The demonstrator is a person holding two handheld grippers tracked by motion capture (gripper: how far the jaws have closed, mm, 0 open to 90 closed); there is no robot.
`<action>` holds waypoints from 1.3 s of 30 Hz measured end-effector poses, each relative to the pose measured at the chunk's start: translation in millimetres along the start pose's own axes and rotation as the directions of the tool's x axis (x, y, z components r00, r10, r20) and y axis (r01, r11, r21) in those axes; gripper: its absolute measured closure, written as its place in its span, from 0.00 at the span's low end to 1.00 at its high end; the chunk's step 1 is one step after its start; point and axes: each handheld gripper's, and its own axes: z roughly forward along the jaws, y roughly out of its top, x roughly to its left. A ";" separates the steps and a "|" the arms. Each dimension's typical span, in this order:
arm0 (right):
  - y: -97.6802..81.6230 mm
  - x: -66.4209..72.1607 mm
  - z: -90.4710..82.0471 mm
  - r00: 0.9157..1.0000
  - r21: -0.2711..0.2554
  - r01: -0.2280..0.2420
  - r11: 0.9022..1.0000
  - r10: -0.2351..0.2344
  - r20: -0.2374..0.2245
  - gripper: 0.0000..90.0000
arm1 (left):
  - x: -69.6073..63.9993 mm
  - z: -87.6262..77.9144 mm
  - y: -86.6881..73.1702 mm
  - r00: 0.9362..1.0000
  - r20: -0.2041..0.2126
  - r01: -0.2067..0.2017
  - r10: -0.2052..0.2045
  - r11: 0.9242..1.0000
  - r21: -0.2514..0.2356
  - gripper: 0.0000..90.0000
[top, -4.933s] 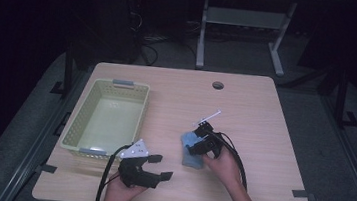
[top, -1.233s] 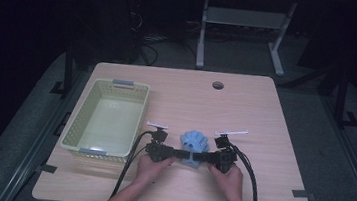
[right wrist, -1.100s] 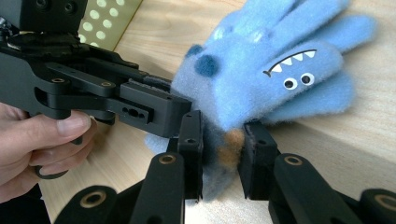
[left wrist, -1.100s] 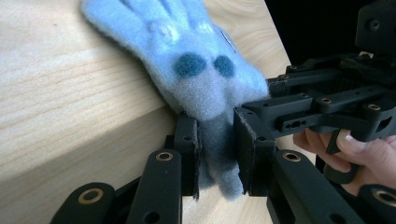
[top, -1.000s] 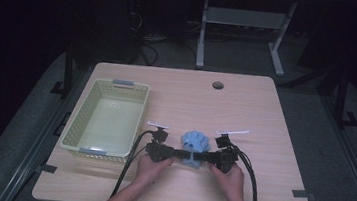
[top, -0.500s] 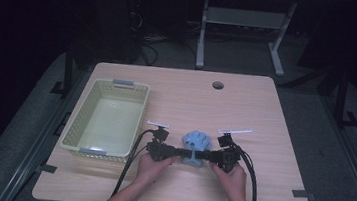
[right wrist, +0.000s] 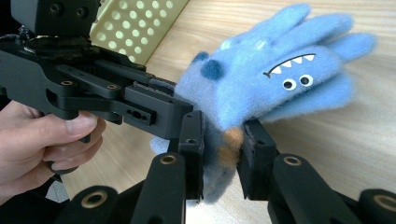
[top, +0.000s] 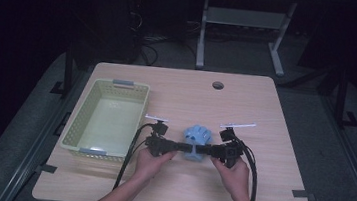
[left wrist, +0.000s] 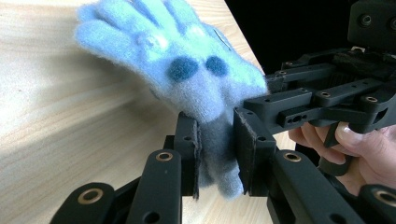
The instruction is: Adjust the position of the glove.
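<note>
A fluffy light-blue glove (top: pixel 198 135) with a monster face is held just above the table's front middle. Its dark-blue spots show in the left gripper view (left wrist: pixel 187 70); its eyes and teeth show in the right gripper view (right wrist: pixel 280 70). My left gripper (top: pixel 180 146) comes from the left and is shut on the glove's cuff (left wrist: pixel 215 149). My right gripper (top: pixel 205 150) comes from the right and is shut on the same cuff (right wrist: pixel 223 149). The two grippers meet tip to tip under the glove's fingers.
A pale yellow-green slotted basket (top: pixel 79 129) stands at the table's left, close to my left hand. A round cable hole (top: pixel 218 85) sits near the far edge. Cables trail from both grippers toward the front edge.
Since 4.9 s ago the left gripper has come up to the glove and closed on its cuff. Over the last second both grippers and the glove have barely moved.
</note>
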 end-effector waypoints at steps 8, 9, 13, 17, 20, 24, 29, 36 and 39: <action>3.7 4.2 -1.8 1.000 -0.005 0.016 1.000 -0.016 0.003 0.82 | -3.3 -4.7 3.3 1.000 -0.002 -0.010 0.010 1.000 0.000 0.80; 4.4 5.4 -1.9 1.000 -0.007 0.017 1.000 -0.017 0.001 0.82 | -3.3 -5.9 3.7 1.000 0.000 -0.010 0.010 1.000 0.001 0.80; 6.7 7.4 -2.1 1.000 -0.006 0.019 1.000 -0.019 -0.005 0.82 | -4.3 -8.9 4.8 1.000 0.002 -0.012 0.012 1.000 -0.002 0.80; 9.7 11.5 -2.0 1.000 -0.002 0.018 1.000 -0.018 -0.003 0.82 | -5.2 -13.9 7.5 1.000 -0.004 -0.016 0.016 1.000 -0.004 0.80; 14.7 15.8 -1.6 0.999 -0.005 0.032 0.999 -0.032 -0.007 0.82 | -7.3 -20.2 10.6 1.000 -0.006 -0.024 0.024 1.000 -0.009 0.80; 18.3 18.8 -1.8 0.999 -0.007 0.031 0.999 -0.031 -0.020 0.82 | -9.9 -25.7 13.4 0.999 -0.014 -0.035 0.035 0.999 -0.011 0.80; 27.0 28.3 -1.9 0.998 -0.009 0.050 0.999 -0.051 -0.022 0.82 | -12.3 -34.5 17.1 0.999 -0.016 -0.043 0.043 0.999 -0.026 0.80; 35.1 37.0 0.4 0.997 -0.005 0.066 0.998 -0.066 -0.030 0.82 | -11.8 -47.1 21.2 0.999 -0.008 -0.042 0.041 0.999 -0.029 0.80; 37.8 40.1 1.6 0.997 -0.003 0.068 0.998 -0.068 -0.039 0.82 | -11.6 -52.3 22.9 0.999 -0.010 -0.053 0.053 0.998 -0.026 0.80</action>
